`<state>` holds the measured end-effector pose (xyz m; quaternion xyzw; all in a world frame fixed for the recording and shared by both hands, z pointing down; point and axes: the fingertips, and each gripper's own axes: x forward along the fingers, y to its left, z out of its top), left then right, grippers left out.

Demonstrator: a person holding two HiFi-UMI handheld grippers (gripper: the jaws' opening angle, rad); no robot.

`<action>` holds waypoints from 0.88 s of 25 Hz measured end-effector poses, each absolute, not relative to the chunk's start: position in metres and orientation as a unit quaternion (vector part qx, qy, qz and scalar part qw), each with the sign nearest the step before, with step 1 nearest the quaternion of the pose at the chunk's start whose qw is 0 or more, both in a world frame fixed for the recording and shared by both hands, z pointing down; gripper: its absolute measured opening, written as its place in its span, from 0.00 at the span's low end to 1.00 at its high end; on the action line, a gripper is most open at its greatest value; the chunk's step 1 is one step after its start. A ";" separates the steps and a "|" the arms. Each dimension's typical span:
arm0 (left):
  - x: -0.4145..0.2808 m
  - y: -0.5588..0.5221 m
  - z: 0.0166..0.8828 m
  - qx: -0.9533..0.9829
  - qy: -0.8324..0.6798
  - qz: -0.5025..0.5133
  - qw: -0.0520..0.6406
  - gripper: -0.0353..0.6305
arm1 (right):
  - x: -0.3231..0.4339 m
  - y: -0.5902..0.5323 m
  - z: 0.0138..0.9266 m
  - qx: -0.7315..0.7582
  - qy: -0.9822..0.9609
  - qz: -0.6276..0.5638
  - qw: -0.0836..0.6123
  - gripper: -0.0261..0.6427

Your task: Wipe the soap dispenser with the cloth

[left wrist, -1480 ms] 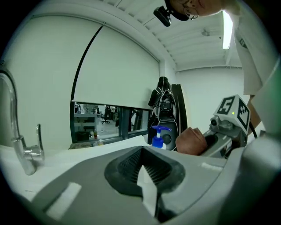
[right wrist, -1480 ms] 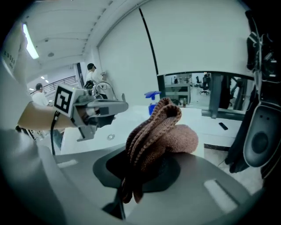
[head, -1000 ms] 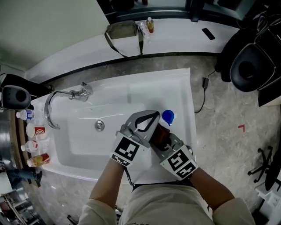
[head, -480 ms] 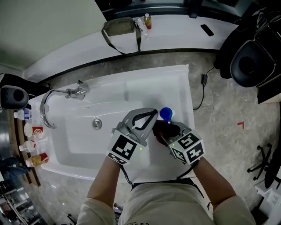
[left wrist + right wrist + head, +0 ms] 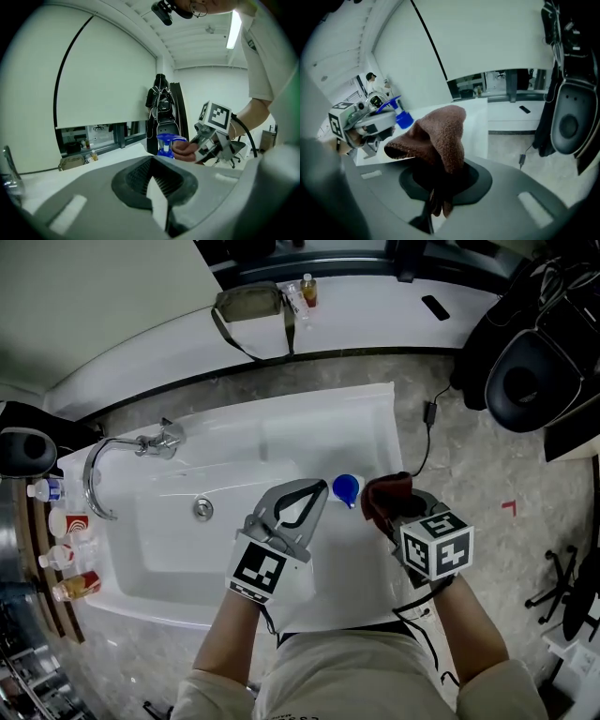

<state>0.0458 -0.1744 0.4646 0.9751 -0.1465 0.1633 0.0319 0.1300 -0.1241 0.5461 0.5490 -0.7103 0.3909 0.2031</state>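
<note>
Brown cloth (image 5: 382, 496) is clenched in the right claw (image 5: 401, 519), just beside the blue-topped soap dispenser (image 5: 345, 488) on the sink (image 5: 281, 432) rim. The left claw (image 5: 317, 489) is closed and empty, near the dispenser's other side.

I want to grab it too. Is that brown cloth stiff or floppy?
Probably floppy: the cloth bends over above the right gripper, which pinches it. It looks knitted and soft, so it is likely light and not slippery.
</note>
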 end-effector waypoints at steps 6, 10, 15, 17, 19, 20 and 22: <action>0.048 -0.167 0.472 0.972 -0.160 0.163 0.053 0.05 | 0.132 -0.151 0.555 0.527 -0.719 0.368 0.264 0.16; 0.049 -0.169 0.471 0.972 -0.160 0.162 0.059 0.05 | 0.099 -0.142 0.570 0.460 -0.744 0.375 0.308 0.16; 0.049 -0.169 0.471 0.972 -0.160 0.163 0.062 0.05 | 0.086 -0.125 0.576 0.416 -0.755 0.384 0.330 0.16; 0.048 -0.169 0.471 0.971 -0.163 0.162 0.066 0.05 | 0.077 -0.114 0.576 0.389 -0.763 0.393 0.334 0.16; 0.047 -0.168 0.472 0.970 -0.165 0.165 0.065 0.05 | 0.072 -0.104 0.572 0.369 -0.771 0.397 0.333 0.16; 0.047 -0.168 0.472 0.970 -0.166 0.166 0.063 0.05 | 0.073 -0.102 0.568 0.365 -0.776 0.393 0.333 0.16; 0.047 -0.169 0.470 0.969 -0.175 0.163 0.056 0.05 | 0.087 -0.106 0.559 0.369 -0.785 0.365 0.339 0.16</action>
